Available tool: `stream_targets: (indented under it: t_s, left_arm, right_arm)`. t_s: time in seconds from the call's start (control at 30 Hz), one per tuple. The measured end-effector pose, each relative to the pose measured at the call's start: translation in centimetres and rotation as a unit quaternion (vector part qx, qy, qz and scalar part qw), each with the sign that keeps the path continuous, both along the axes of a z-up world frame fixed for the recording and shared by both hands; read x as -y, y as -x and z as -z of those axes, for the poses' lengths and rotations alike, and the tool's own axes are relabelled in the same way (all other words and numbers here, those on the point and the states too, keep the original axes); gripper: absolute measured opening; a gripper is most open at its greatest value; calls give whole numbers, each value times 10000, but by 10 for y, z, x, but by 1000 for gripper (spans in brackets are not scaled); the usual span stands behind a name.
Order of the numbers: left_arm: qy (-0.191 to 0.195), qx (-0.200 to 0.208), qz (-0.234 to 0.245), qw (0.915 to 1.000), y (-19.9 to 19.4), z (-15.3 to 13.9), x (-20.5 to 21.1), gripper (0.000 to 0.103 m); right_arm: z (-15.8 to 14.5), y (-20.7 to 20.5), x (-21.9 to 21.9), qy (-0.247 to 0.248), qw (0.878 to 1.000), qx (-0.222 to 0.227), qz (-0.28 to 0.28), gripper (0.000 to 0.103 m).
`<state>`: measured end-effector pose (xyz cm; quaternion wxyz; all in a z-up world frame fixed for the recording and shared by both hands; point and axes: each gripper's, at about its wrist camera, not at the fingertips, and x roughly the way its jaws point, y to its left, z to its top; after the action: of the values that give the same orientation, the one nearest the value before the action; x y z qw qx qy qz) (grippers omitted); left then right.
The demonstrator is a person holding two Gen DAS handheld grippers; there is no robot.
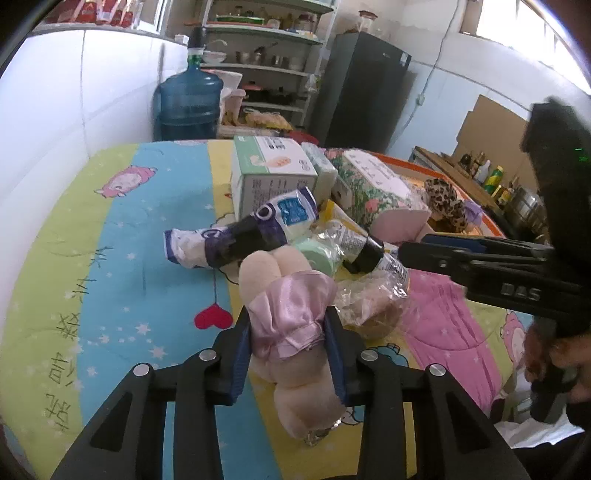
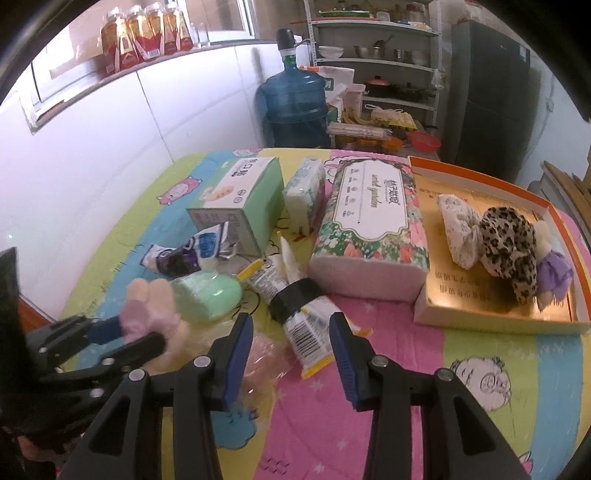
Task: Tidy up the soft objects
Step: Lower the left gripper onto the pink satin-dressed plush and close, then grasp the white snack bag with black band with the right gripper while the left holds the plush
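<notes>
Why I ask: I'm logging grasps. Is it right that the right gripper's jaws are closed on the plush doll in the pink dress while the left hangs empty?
Sides swapped: the left gripper clamps the plush doll; the right gripper hangs empty, per both wrist views.

Blue water jug (image 2: 293, 107) beside metal shelving (image 2: 388, 62); dark fridge (image 2: 487, 92) right; bottles (image 2: 144, 35) on ledge.

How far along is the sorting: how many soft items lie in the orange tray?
3 in the orange tray: a white lace bundle at left, a leopard-print piece beside it, a purple plush at right, partly hidden behind that. Others may be hidden.
</notes>
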<state>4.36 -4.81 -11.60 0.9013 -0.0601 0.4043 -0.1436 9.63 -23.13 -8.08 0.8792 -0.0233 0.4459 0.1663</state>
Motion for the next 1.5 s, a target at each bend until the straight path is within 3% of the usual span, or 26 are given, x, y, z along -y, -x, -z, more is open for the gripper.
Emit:
stream_targets:
  t_s: [0.43,0.63,0.77,1.0,1.5]
  left_arm:
    - [100,268,-288,9992,6,-20,-20,37]
    - [125,263,-408,9987,6,-20,-22,37]
    - [138,257,-449,9986,5,-20,-22,37]
    - [125,249,-443,9986,4,-20,-21,37]
    - [161,319,-336,9988,4,-21,-17,37]
  right_arm:
    - [17,-33,-9,523,9966,-292,-559,43]
    - [27,-35,-25,994,9918,-247,-770,45]
    - [31,-40,-23,813,9933,-352,-742,49]
    - [29,-42,-14,486,9952,-568,-630,47]
    - [18,-15,-7,250,9976,-478,-431,44]
